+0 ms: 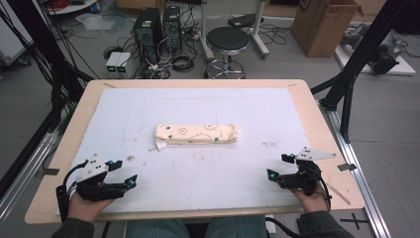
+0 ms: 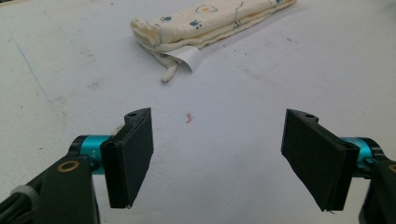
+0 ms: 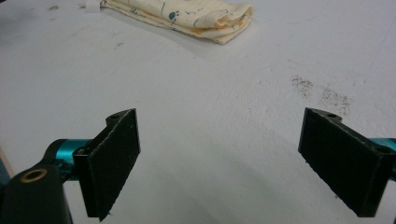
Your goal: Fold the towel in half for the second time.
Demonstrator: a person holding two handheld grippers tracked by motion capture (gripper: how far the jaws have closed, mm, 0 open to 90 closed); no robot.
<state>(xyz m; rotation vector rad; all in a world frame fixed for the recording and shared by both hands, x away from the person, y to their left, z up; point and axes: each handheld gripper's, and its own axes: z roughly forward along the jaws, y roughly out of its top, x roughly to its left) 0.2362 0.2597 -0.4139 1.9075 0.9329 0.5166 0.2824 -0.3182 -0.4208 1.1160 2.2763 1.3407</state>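
Observation:
A cream cloth [image 1: 196, 134] printed with small paw and heart shapes lies folded into a long strip in the middle of the white mat [image 1: 198, 104]. Its white label and a loose cord stick out at the left end [image 2: 187, 57]. The left gripper [image 1: 123, 173] rests near the front left corner, open, with nothing between its jaws [image 2: 217, 158]. Held near the front right edge, the right gripper [image 1: 280, 166] is open too and empty [image 3: 219, 163]. The cloth's right end [image 3: 224, 21] lies well beyond the right gripper.
The mat covers a wooden table [image 1: 64, 144]. Dark smudges [image 3: 322, 91] mark the mat right of the cloth. Beyond the table stand a round black stool [image 1: 227, 42], computer towers [image 1: 148, 29] with cables, and a cardboard box [image 1: 324, 25].

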